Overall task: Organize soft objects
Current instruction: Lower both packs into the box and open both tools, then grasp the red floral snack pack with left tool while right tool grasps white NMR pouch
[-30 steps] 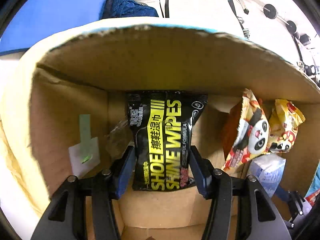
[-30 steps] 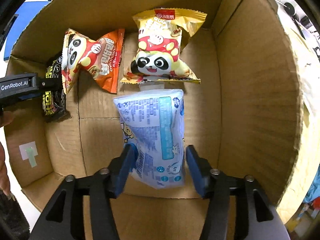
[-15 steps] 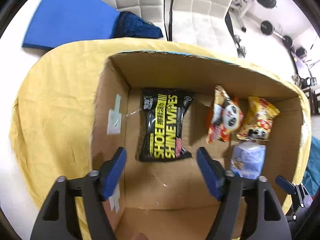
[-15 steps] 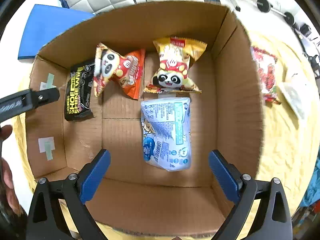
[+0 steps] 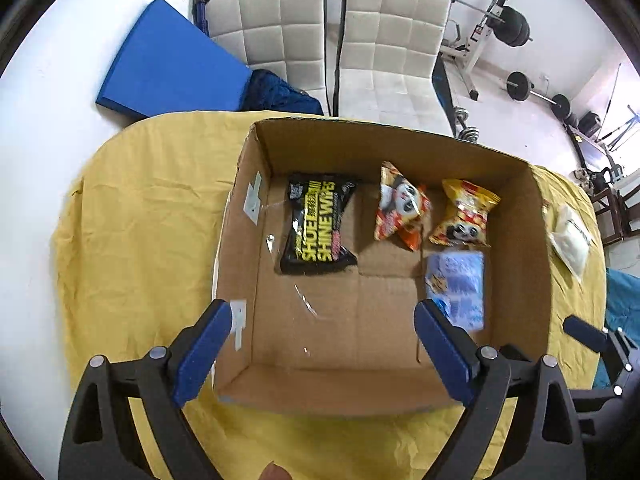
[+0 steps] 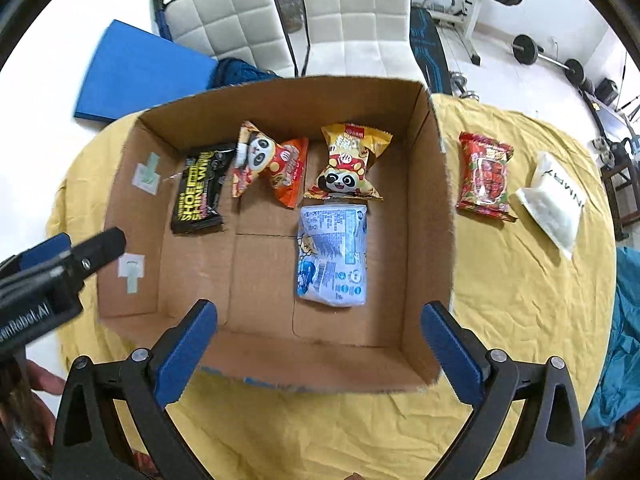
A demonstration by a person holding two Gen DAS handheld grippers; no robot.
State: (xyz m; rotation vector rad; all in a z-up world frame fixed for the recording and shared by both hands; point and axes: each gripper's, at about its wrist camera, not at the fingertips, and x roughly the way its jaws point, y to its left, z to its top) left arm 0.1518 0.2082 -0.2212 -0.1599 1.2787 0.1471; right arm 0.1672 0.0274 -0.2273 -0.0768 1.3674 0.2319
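Inside the open cardboard box (image 5: 516,240) (image 6: 436,216) lie a black shoe-wipes pack (image 5: 318,222) (image 6: 200,194), an orange panda snack bag (image 5: 400,212) (image 6: 268,164), a yellow panda snack bag (image 5: 464,216) (image 6: 346,164) and a pale blue wipes pack (image 5: 456,284) (image 6: 332,256). My left gripper (image 5: 322,324) hangs above the box's near side, jaws opening, nothing between them. Over the near wall my right gripper (image 6: 320,324) is also opening and empty, well above the blue pack. On the cloth right of the box rest a red snack packet (image 6: 486,176) and a white pouch (image 6: 554,204) (image 5: 570,236).
The box stands on a round table under a yellow cloth (image 5: 140,220) (image 6: 520,320). Beyond the table are two white padded chairs (image 5: 384,52), a blue mat (image 5: 168,64) on the floor and gym weights (image 5: 516,32). A hand shows at the lower left of the right wrist view.
Both grippers let go of their packs, opened wide and rose out of the box. The black pack and the blue pack now lie on the box floor.
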